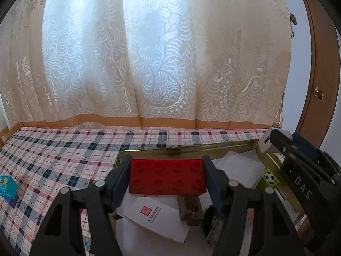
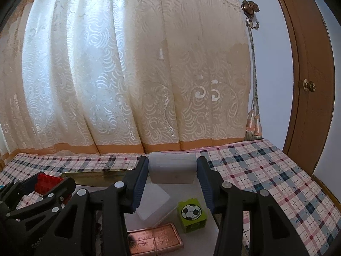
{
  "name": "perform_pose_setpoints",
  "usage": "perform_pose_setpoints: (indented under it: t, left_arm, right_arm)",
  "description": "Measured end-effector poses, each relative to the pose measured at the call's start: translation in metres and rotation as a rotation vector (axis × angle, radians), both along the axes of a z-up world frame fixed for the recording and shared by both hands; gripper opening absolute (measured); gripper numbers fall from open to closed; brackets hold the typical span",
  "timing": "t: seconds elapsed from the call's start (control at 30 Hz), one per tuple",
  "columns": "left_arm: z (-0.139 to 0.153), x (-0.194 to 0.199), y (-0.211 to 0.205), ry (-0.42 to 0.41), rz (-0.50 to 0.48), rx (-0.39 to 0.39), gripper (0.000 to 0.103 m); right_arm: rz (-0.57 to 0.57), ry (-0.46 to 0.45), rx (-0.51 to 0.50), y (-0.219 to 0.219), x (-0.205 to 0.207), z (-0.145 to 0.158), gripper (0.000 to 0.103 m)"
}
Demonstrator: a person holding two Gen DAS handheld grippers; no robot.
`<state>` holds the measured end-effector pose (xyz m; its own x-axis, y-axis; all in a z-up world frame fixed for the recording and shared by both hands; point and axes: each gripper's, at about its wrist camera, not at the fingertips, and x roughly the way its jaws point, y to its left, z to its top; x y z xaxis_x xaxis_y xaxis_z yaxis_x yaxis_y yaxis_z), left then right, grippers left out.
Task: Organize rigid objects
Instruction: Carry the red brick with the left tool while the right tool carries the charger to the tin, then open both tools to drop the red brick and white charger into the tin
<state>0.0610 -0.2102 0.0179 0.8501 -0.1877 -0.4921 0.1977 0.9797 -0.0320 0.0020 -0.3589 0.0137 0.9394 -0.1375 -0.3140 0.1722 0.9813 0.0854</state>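
Left wrist view shows the left gripper (image 1: 167,178) clamped on a red plastic studded building brick (image 1: 167,176), its long axis running straight across from one pad to the other, held up over the shallow gold-rimmed metal tray (image 1: 187,147) on the checked tablecloth (image 1: 53,160). Below the brick, inside the tray, lie a white printed card (image 1: 153,217) and a small brown wooden piece (image 1: 189,210). Off toward the tray's right rim, the right gripper (image 2: 172,170) grips a pale grey rounded block (image 2: 172,167), also crosswise between its pads and also above the tray. Under it sit a green cube with a football sticker (image 2: 191,215), a clear plastic lid-like piece (image 2: 154,202) and a copper-coloured embossed bar (image 2: 154,242).

Both loads hang over the tray, so each only needs to go downward. I'd judge the red brick nearer the tray's left rim, the grey block nearer its far right corner. A teal toy block (image 1: 7,186) rests on the cloth outside the tray, near the table's left edge, closest to the left hand.
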Motion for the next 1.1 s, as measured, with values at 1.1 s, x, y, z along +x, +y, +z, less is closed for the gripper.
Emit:
perform_pose_setpoints:
  t: [1.1]
  left_arm:
    - [-0.020,0.018,-0.016,0.137,-0.008,0.118,0.069]
  right_arm:
    - [0.160,0.148,0.137,0.008,0.027,-0.019,0.050]
